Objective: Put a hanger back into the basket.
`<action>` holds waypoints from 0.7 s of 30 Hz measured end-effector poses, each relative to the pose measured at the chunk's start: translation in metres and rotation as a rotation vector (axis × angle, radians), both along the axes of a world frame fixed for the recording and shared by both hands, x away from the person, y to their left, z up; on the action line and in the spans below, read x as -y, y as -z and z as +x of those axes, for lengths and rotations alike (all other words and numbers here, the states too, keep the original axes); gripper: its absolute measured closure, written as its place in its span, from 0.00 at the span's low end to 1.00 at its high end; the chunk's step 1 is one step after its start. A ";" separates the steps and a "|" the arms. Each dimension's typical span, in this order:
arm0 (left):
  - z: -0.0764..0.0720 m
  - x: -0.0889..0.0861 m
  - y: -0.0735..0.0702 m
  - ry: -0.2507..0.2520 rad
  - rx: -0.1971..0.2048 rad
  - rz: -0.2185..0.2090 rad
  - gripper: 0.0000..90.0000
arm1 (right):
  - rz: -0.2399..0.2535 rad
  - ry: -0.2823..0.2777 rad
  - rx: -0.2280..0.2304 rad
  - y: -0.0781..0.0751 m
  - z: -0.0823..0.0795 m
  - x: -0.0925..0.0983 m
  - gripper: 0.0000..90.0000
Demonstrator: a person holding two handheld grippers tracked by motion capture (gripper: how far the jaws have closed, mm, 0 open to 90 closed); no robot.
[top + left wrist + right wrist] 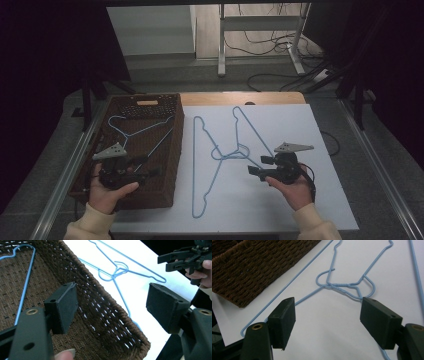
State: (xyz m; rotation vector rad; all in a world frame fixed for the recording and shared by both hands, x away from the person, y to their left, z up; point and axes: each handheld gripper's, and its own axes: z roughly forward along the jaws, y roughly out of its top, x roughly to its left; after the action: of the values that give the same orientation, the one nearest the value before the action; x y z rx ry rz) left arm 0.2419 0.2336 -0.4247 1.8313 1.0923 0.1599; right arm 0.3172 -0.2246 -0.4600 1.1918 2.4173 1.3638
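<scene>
High view: one blue hanger (142, 131) lies in the basket (172, 150), two more (225, 152) tangled on the white sheet (310, 200). The left gripper (150, 172) hovers over the basket, jaws wide and empty; the right gripper (252, 171) waits near the pair, also wide.

Left gripper view: pads (66, 305) well apart over the basket wall (105, 315) — nothing between.

Right gripper view: jaws open above the crossed hooks (342, 286). Likely between hangers — next, close on a wire near the hooks and lift one free.

One blue wire hanger (137, 131) flat in basket, two hangers (225, 152) hooked together on table
</scene>
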 end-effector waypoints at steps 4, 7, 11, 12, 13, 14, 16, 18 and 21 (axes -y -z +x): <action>0.000 0.006 0.003 0.011 0.002 0.009 0.28 | -0.001 0.001 0.000 -0.001 0.000 0.003 0.32; 0.001 0.008 0.005 0.016 -0.001 0.013 0.28 | -0.007 0.002 0.006 -0.002 0.000 0.006 0.32; 0.002 0.009 0.007 0.025 0.001 0.015 0.28 | -0.031 0.000 0.020 -0.004 0.000 0.009 0.31; 0.002 0.010 0.007 0.026 0.001 0.016 0.28 | -0.033 -0.002 0.019 -0.004 -0.001 0.009 0.31; 0.003 0.010 0.007 0.027 0.001 0.015 0.28 | -0.034 -0.003 0.021 -0.004 -0.001 0.009 0.31; 0.003 0.011 0.008 0.028 0.000 0.017 0.28 | -0.042 -0.006 0.019 -0.004 -0.001 0.009 0.31; 0.004 0.011 0.008 0.030 -0.003 0.017 0.28 | -0.052 -0.011 0.019 -0.003 -0.002 0.008 0.31; 0.005 0.012 0.009 0.032 -0.005 0.020 0.28 | -0.064 -0.017 0.019 -0.003 -0.002 0.008 0.31; 0.006 0.014 0.010 0.033 -0.008 0.023 0.27 | -0.078 -0.019 0.016 -0.002 -0.002 0.008 0.31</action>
State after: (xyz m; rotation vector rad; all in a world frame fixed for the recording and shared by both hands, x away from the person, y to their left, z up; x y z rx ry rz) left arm 0.2475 0.2197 -0.4344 1.8710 1.0688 0.1459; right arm 0.3152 -0.2328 -0.4581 1.1380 2.4530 1.2667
